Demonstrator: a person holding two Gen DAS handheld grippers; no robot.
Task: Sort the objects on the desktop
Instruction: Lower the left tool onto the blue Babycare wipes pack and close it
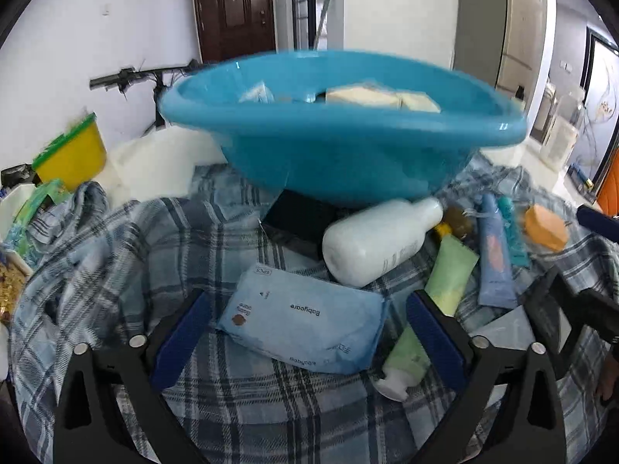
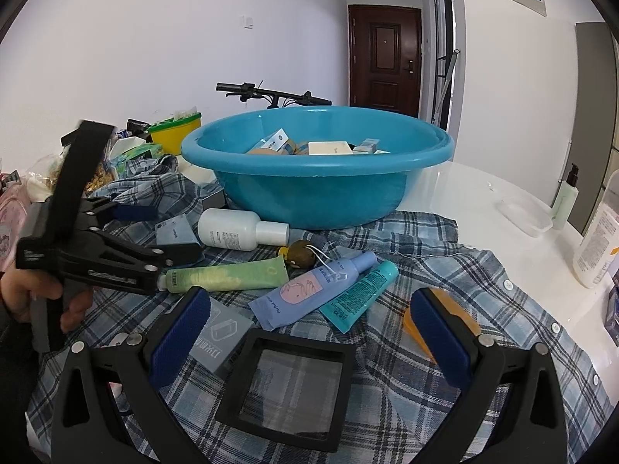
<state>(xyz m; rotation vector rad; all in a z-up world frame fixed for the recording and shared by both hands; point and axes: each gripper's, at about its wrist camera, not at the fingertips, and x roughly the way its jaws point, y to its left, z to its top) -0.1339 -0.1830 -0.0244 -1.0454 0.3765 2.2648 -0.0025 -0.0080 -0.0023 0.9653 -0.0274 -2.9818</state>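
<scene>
Left wrist view: left hand-held gripper [image 1: 305,332] jaws apart around the blue wipes pack [image 1: 303,323], not pinching. Right hand-held gripper [image 2: 309,332] gapes over a black-framed square [image 2: 288,382]. Pack lies on plaid cloth [image 1: 116,263] near the basin [image 1: 340,131].

The round plastic basin [image 2: 317,189] is bright turquoise, with cream and pale boxes inside. Under it lies a plaid cloth [image 2: 406,348] in blue, grey and white checks, on a glossy white surface [image 2: 464,189]. At the basin's 6 o'clock lie a white bottle [image 2: 240,230], a pale green tube [image 2: 228,276], a lavender tube with a pink patch [image 2: 309,290] and a teal tube [image 2: 359,295]. The wipes pack [image 1: 305,323] is soft blue. The yellow tub [image 2: 174,137] has a green lid. Both grippers are black with dark blue pads [image 2: 180,334].
</scene>
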